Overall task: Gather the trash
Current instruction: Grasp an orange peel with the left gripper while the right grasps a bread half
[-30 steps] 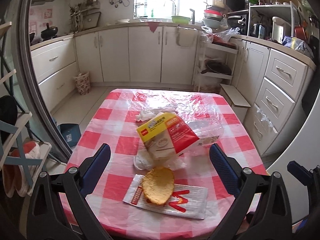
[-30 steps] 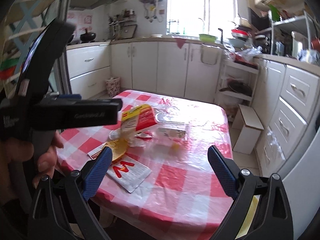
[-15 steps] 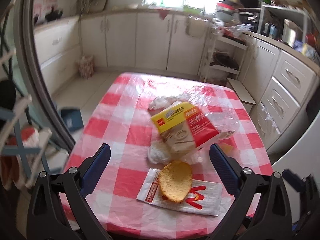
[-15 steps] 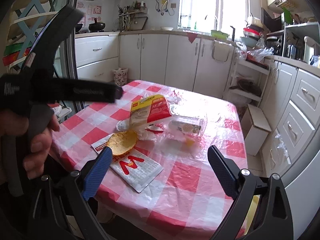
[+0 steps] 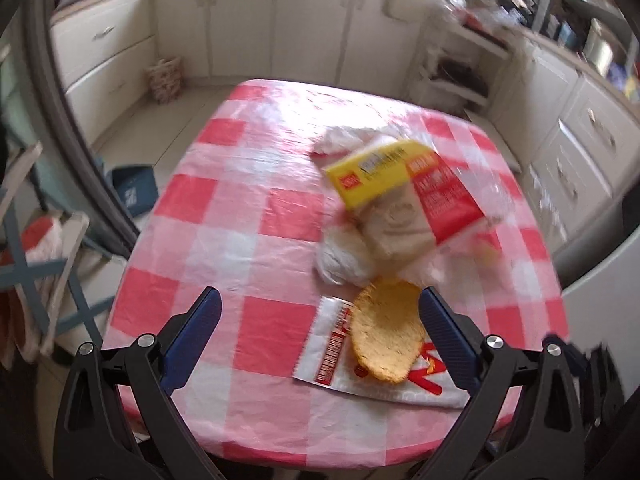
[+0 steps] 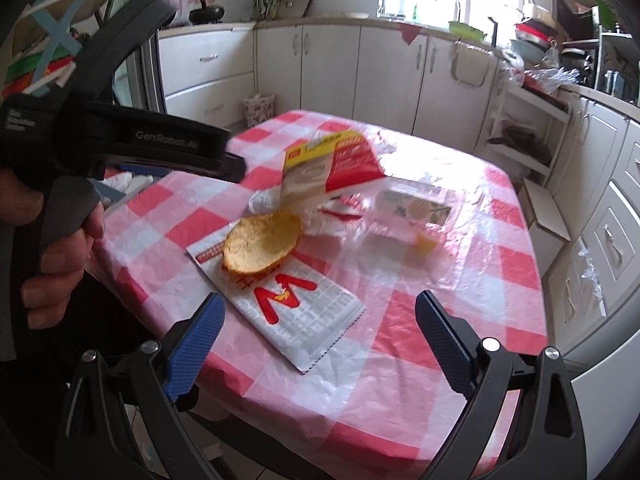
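Observation:
On the red-and-white checked table [image 5: 240, 216] [image 6: 460, 312] lies a white wrapper with a red M [image 5: 384, 384] [image 6: 288, 312] and a round bun half [image 5: 386, 332] [image 6: 262, 242] on top of it. Behind it stands a yellow-and-red carton [image 5: 404, 196] [image 6: 328, 164], with crumpled white tissue [image 5: 344, 256] [image 6: 264, 200] beside it. A clear plastic pack [image 6: 416, 208] lies to the right. My left gripper [image 5: 318, 336] is open above the near table edge, left of the bun. My right gripper [image 6: 318, 336] is open and empty above the wrapper's near corner.
White kitchen cabinets [image 6: 332, 68] run along the back and right [image 5: 580, 152]. A small basket [image 5: 164, 80] and a blue box [image 5: 134, 194] stand on the floor to the left. A rack with blue bars [image 5: 32, 264] is close on the left.
My left gripper has swung left and tilted down toward the table; its view is blurred. My right gripper has moved closer to the wrapper and the bun.

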{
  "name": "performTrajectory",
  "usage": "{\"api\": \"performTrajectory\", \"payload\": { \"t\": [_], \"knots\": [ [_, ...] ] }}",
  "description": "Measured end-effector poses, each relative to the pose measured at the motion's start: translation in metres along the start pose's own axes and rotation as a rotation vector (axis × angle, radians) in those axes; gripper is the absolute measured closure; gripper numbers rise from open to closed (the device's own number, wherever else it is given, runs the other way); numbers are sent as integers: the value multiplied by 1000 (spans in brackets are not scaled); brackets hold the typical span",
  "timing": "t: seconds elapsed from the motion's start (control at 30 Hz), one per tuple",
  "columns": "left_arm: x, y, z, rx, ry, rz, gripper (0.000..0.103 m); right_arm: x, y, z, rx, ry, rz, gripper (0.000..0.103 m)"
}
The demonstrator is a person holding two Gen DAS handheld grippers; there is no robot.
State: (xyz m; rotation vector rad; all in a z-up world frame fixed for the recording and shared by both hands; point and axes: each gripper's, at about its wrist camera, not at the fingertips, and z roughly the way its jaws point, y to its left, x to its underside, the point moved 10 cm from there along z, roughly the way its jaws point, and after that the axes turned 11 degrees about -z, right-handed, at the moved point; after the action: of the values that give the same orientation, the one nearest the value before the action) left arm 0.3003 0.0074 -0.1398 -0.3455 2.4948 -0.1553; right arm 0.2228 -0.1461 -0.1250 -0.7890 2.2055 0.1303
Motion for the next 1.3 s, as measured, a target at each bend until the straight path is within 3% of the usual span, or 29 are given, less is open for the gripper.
{"api": "performTrajectory", "payload": {
  "t": [0.13, 0.23, 0.43, 0.5, 0.53, 0.6, 0.67, 0.7, 0.8, 1.0, 1.17, 1.3],
  "knots": [
    [12, -20, 12, -9, 20, 89, 12, 7, 5, 15, -17, 36, -6, 11],
    [26, -33, 23, 34, 76, 101, 27, 10, 7, 22, -34, 49, -3, 12],
    [42, -43, 48, 29, 134, 107, 52, 19, 6, 38, -64, 83, 20, 22],
    [41, -46, 49, 25, 121, 115, 72, 19, 2, 40, -72, 81, 42, 24],
    [41, -48, 49, 39, 122, 109, 77, 18, 2, 40, -68, 80, 40, 25],
    [40, -50, 49, 68, 133, 85, 93, 16, -1, 40, -68, 77, 46, 38],
    [37, -49, 48, 104, 143, 49, 94, 14, -1, 39, -84, 72, 52, 52],
    [35, -48, 47, 126, 150, 27, 94, 14, -3, 40, -69, 76, 46, 68],
    [30, -44, 42, 190, 166, -38, 94, 16, -9, 39, -80, 80, 69, 90],
    [22, -34, 30, 241, 152, -100, 95, 23, -27, 35, -68, 92, 106, 95],
    [12, -27, 23, 220, 110, -103, 95, 22, -35, 35, -55, 96, 128, 96],
    [12, -25, 23, 222, 121, -102, 95, 22, -40, 31, -43, 101, 131, 98]
  ]
}}
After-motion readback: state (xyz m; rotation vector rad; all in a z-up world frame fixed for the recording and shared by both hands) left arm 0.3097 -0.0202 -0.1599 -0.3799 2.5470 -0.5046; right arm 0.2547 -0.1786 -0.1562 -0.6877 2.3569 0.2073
